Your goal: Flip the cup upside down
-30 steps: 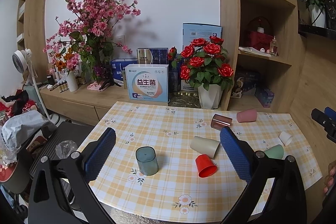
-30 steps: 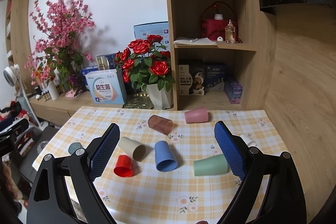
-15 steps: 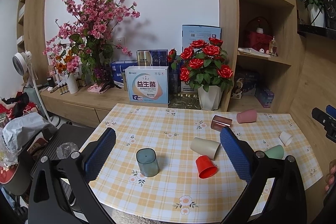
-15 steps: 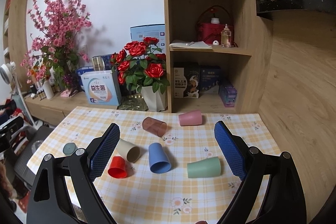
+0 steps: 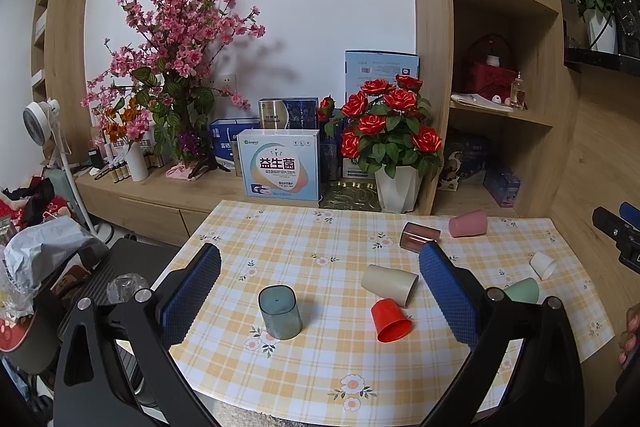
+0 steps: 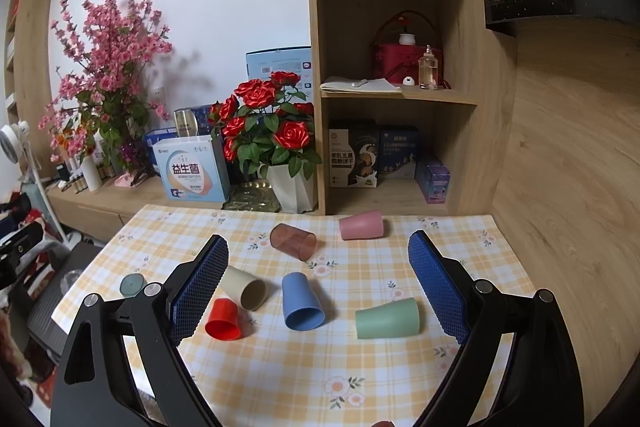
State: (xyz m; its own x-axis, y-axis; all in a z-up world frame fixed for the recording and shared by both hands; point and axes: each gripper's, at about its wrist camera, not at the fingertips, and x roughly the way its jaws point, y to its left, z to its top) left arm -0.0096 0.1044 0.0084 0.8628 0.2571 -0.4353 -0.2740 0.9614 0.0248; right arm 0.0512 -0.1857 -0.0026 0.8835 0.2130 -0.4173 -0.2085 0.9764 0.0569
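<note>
Left gripper [image 5: 318, 293]: jaws spread wide, holding nothing, up off the table [image 5: 320, 367]
Right gripper [image 6: 318, 287]: jaws wide apart too, empty, touching no cup
Teal cup [image 5: 279, 311]: upside down, base up, near the table's left edge, between the left fingers in view
Blue cup [image 6: 302, 302]: on its side mid-table, mouth toward the right camera
Red cup [image 6: 223, 319]: tipped over, just beside the beige cup [image 6: 244, 287]
Green cup [image 6: 387, 318]: lying on its side, right of the blue
Brown cup [image 6: 293, 241] and pink cup [image 6: 361, 224]: on their sides near the far edge
White cup [image 5: 542, 264]: small, lying by the right edge
</note>
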